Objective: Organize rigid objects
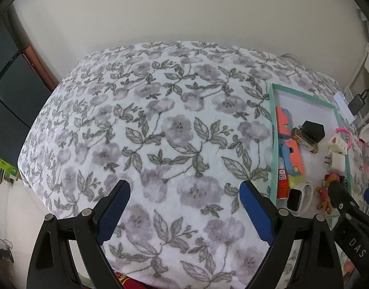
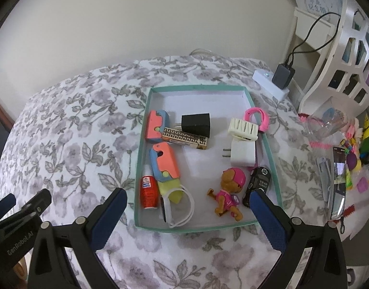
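Note:
A shallow teal-rimmed tray (image 2: pixel 196 87) lies on the floral cloth; it also shows in the left wrist view (image 1: pixel 273 130). In it lie two orange-and-blue toys (image 2: pixel 165 163), a black charger (image 2: pixel 196 122), a patterned bar (image 2: pixel 184 137), a white charger (image 2: pixel 243 155), a cream slotted plug (image 2: pixel 244 127), a pink band (image 2: pixel 254 114), a red bottle (image 2: pixel 149 192), a white watch (image 2: pixel 177 204), a pink dog figure (image 2: pixel 229 192) and a black toy car (image 2: pixel 257 184). My right gripper (image 2: pixel 187 207) is open and empty over the tray's near edge. My left gripper (image 1: pixel 184 197) is open and empty over bare cloth, left of the tray.
A white power strip with a dark adapter (image 2: pixel 282 77) sits behind the tray. A phone (image 2: pixel 338 183), a clear bag and small colourful items (image 2: pixel 353 149) lie to the right by a white chair (image 2: pixel 340 55). The floral cloth (image 1: pixel 148 125) spreads left of the tray.

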A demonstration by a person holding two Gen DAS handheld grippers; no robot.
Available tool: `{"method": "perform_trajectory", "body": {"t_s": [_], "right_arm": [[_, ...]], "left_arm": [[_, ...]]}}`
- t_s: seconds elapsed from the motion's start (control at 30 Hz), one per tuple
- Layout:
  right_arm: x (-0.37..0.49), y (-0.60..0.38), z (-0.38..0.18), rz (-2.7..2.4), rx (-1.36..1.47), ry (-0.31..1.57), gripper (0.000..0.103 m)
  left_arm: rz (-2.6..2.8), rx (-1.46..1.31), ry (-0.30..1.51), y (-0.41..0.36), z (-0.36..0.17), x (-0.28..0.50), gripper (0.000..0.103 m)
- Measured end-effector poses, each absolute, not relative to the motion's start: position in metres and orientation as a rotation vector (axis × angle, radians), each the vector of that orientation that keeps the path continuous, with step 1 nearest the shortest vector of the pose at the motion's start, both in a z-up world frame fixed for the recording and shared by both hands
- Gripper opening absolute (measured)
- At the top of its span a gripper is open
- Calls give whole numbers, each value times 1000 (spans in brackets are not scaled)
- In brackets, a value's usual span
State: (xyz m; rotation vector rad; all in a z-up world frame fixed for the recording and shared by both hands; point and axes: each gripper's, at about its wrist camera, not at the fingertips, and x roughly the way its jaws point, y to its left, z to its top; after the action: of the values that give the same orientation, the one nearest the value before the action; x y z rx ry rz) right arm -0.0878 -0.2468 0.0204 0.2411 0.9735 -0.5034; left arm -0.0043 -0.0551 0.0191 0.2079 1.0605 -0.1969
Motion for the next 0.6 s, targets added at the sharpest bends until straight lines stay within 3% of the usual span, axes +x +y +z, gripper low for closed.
{"method": "perform_trajectory", "body": {"t_s": [0.6], "right_arm": [[-106,-233,36,-510,213,916,103]], "left_arm": [[-206,186,1003,-45,35,-18,92]]}}
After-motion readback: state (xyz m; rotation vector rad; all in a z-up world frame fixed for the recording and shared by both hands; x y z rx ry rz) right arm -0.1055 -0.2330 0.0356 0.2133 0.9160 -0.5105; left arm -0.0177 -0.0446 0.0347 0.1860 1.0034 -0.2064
